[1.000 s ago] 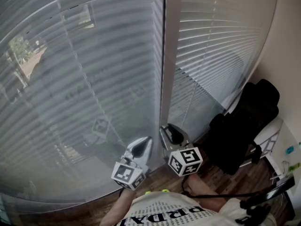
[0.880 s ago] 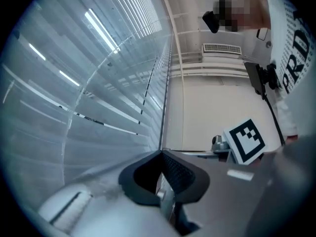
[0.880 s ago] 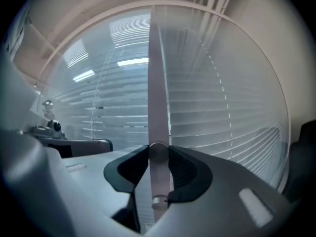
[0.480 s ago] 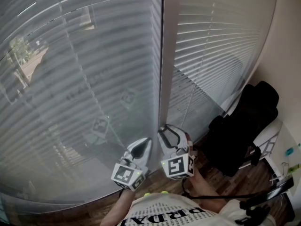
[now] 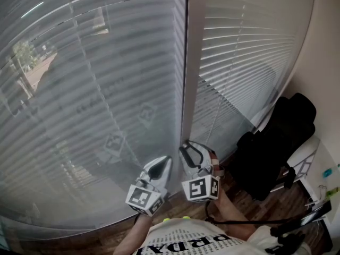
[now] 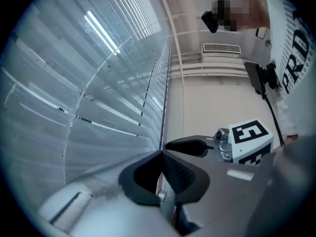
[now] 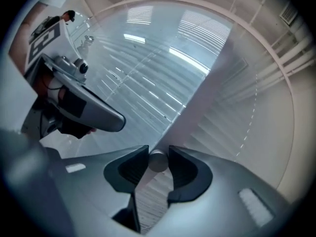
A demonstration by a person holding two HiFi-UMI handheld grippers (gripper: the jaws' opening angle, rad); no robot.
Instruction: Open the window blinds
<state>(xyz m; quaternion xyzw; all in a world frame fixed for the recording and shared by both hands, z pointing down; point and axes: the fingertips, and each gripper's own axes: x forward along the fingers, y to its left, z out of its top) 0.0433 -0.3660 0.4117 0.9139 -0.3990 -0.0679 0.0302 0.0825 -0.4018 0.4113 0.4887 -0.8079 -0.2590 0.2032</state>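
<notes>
Closed white blinds cover the left window and the right window, with a pale upright frame post between them. My right gripper points at the foot of that post. Its jaws are shut on a pale round wand of the blinds, one pad on each side. My left gripper is just to its left, close to the left blind, and its pads meet with nothing seen between them. The left gripper view shows the slats lying nearly flat against the glass.
A black bag or chair stands at the right against the wall. Wooden floor runs below the windows. A black cable and a stand foot lie near my feet. The wall corner closes off the right side.
The right gripper has rolled about its own axis while staying on the wand, and its marker cube now shows a different face. The left gripper has stayed still.
</notes>
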